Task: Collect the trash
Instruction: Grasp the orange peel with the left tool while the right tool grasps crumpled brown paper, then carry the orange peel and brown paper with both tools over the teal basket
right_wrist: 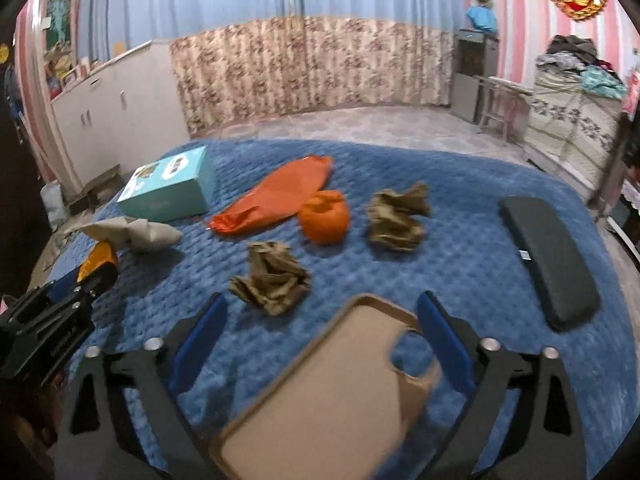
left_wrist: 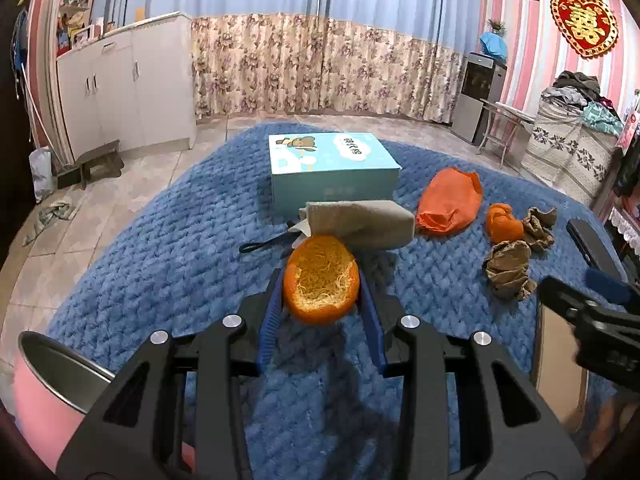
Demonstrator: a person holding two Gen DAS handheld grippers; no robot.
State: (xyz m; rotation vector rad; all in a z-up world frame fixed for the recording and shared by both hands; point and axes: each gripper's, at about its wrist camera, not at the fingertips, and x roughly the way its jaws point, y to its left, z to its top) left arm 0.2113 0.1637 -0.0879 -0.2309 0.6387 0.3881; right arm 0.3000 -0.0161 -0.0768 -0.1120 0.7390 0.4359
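Note:
My left gripper [left_wrist: 322, 280] is shut on a hollow half orange peel [left_wrist: 322, 276], its pithy inside facing me, held above the blue blanket [left_wrist: 160, 264]. In the right wrist view this gripper [right_wrist: 94, 276] and its peel [right_wrist: 98, 256] sit at the far left. My right gripper [right_wrist: 320, 308] is open, low over the blanket, with a tan phone case [right_wrist: 332, 380] lying between and under its fingers, untouched by the pads. Just ahead lie two crumpled brown papers [right_wrist: 272, 280] [right_wrist: 396, 216], another orange peel [right_wrist: 324, 216] and an orange plastic bag [right_wrist: 276, 196].
A pink bin with a metal rim [left_wrist: 48, 360] stands at the lower left. On the blanket also rest a teal box [left_wrist: 332, 164], a beige pouch [left_wrist: 360, 220] and a black case [right_wrist: 548, 256]. Tiled floor, white cabinets and curtains surround the bed.

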